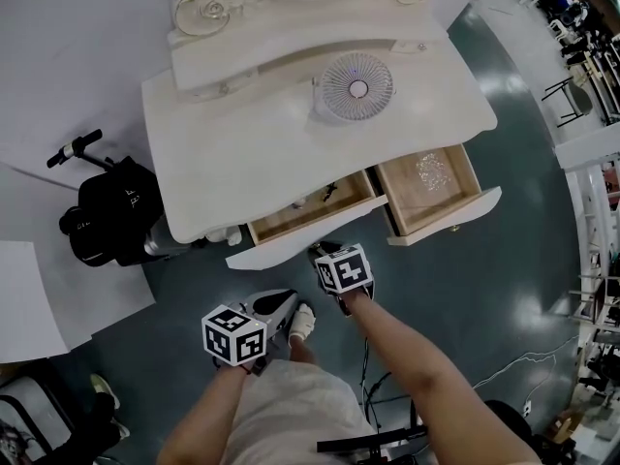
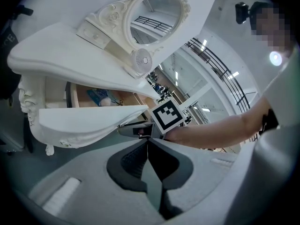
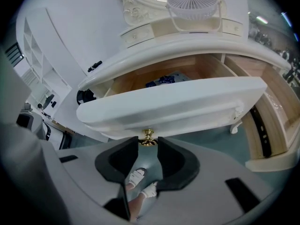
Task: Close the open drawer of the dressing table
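Observation:
The cream dressing table (image 1: 252,153) has two drawers pulled out. The left one (image 1: 291,245) holds small items, and its white curved front (image 3: 173,104) carries a gold knob (image 3: 148,137). My right gripper (image 3: 148,142) is at that front with its jaws closed on the knob; in the head view it (image 1: 322,252) touches the drawer's front edge. The right drawer (image 1: 431,187) stands open beside it. My left gripper (image 1: 281,306) hangs back below the table, its jaws shut and empty (image 2: 148,142).
A small round fan (image 1: 356,87) stands on the tabletop before the oval mirror (image 2: 154,13). A black bag (image 1: 111,211) sits on the floor left of the table. My white shoe (image 1: 302,321) is under the grippers. Cables lie on the green floor (image 1: 523,356).

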A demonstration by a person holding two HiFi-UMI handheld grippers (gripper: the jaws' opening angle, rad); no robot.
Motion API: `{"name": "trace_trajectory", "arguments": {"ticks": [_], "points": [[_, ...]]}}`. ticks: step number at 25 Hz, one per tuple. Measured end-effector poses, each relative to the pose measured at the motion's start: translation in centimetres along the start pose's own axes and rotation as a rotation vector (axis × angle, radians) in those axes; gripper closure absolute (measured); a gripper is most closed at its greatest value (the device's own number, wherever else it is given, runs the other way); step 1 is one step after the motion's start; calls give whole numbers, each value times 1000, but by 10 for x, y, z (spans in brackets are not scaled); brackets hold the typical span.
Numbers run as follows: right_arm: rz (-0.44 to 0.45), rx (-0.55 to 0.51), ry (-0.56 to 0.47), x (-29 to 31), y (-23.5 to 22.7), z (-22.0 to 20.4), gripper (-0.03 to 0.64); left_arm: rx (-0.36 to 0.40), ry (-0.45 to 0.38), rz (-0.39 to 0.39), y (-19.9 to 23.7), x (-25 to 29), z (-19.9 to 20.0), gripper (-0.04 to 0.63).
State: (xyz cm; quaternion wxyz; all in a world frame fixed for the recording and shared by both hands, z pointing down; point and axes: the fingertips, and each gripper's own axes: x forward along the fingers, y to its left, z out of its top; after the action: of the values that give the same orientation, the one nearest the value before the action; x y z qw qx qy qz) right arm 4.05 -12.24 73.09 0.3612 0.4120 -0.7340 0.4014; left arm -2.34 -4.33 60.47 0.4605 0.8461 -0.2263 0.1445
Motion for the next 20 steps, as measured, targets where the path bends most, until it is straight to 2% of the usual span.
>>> {"name": "trace_trajectory", "arguments": {"ticks": [20], "points": [[2, 18, -26, 19, -4, 38, 482, -18, 6, 16, 22, 2, 13, 585]]}}
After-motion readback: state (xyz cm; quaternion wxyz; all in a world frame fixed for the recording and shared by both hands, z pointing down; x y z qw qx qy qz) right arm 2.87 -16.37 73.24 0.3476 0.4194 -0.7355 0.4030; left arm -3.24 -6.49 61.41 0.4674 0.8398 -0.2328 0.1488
